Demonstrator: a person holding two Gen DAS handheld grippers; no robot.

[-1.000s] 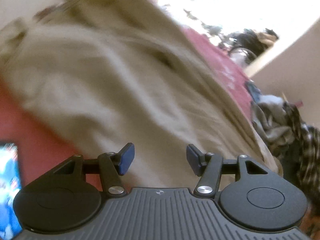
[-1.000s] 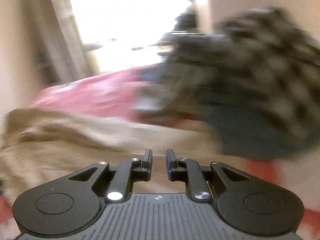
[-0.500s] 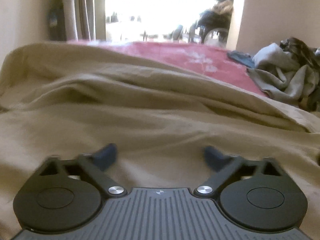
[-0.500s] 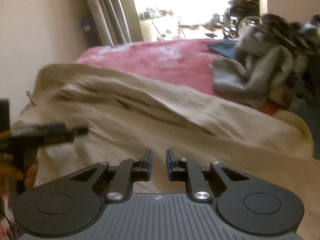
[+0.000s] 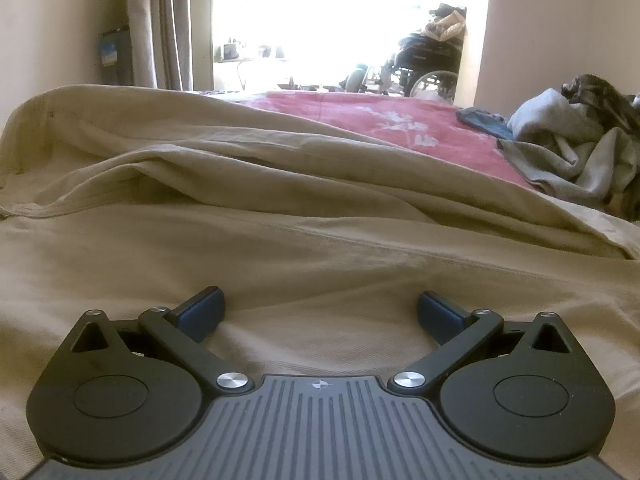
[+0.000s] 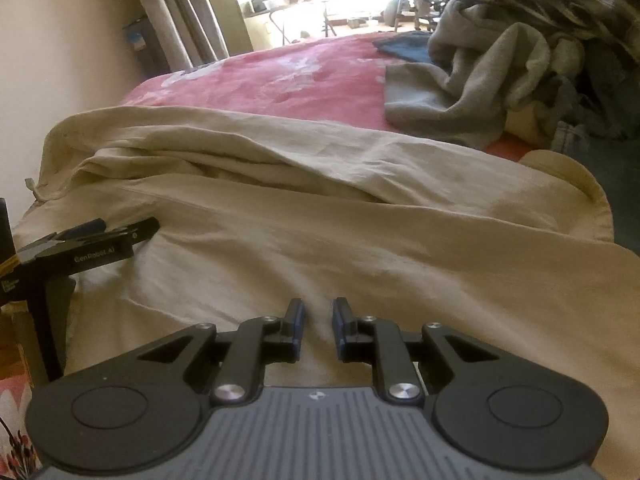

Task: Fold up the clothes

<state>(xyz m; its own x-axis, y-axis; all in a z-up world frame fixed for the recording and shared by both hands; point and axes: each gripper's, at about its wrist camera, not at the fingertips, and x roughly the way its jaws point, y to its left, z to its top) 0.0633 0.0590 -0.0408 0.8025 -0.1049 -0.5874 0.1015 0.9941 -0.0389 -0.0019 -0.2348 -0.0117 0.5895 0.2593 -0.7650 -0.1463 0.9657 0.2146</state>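
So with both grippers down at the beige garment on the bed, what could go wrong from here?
1. The left gripper, whose fingers have just been opening, stands wide over flat cloth of the beige garment: closing may pinch several layers or slip off.
2. The right gripper has a narrow gap with nothing visibly in it, so it may miss the fabric.
3. The grey clothes pile lies close and could snag during a fold.

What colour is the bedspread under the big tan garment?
Pinkish red with a pale floral print; the bedspread shows best in the right wrist view.
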